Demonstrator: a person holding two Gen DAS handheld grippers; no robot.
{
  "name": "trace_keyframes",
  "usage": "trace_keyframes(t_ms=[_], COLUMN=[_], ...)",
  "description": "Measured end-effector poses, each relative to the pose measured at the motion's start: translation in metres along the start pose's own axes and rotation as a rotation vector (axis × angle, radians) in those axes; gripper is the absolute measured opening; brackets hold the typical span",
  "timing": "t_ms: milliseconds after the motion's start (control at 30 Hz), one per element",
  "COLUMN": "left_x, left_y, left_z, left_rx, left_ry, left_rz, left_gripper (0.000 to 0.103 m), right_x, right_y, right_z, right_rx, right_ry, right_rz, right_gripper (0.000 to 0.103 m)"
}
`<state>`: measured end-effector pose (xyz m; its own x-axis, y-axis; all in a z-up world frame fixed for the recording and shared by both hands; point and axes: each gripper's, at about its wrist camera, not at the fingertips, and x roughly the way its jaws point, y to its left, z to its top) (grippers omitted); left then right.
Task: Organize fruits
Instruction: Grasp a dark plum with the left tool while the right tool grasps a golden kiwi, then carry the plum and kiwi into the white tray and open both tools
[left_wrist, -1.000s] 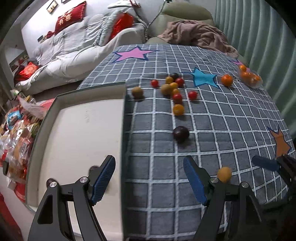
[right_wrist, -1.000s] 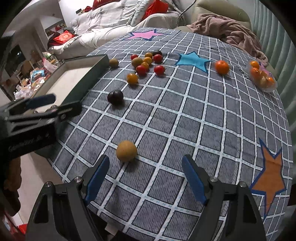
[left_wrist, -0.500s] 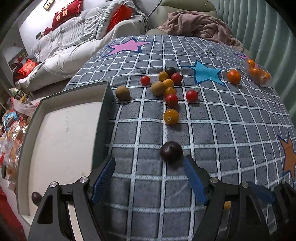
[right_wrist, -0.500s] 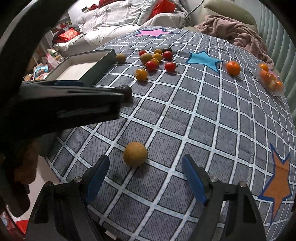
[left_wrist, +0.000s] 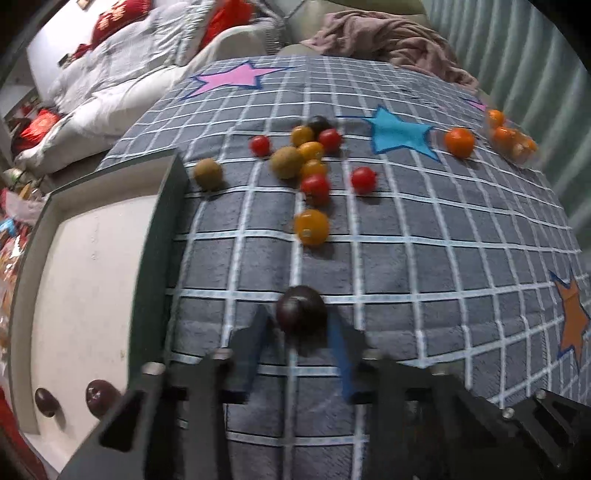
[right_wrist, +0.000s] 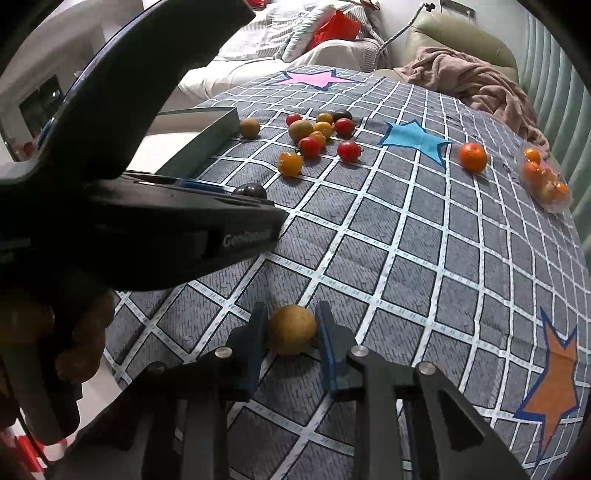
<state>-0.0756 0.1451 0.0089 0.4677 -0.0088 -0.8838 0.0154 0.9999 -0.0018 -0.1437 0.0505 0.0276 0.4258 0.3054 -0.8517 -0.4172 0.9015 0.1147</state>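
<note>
Both claws have just been closing, each with a fruit between the pads. Left claw (left_wrist: 301, 332) grasps the dark plum (left_wrist: 301, 309) on the worktop (left_wrist: 443, 258), just beside the tray (left_wrist: 159, 258) where two dark fruits (left_wrist: 99, 397) already lie, so dark ones go there. Right claw (right_wrist: 290, 332) pinches the tan fruit (right_wrist: 291, 329) near the edge; pads look seated, though left view is blurred.

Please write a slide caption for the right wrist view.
Right gripper closed on a tan round fruit on the checked cloth.
</note>
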Motion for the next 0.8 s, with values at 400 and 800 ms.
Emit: trace_keyframes(t_ms=[400, 800], left_x=[-0.052, -0.08], left_y=[0.035, 0.124], left_z=[0.0, -0.015], left_rx=[-0.03, -0.097], left_ry=[-0.09, -0.125], left_rz=[-0.023, 0.064], left_gripper=[0.03, 0.03], right_x=[-0.021, -0.026], right_y=[-0.018, 0.031], right_z=[0.013, 0.056], right_rx=[0.088, 0.02], right_ry=[-0.016, -0.028], right_rz=[0.055, 0.131], right_gripper=[0.029, 0.029])
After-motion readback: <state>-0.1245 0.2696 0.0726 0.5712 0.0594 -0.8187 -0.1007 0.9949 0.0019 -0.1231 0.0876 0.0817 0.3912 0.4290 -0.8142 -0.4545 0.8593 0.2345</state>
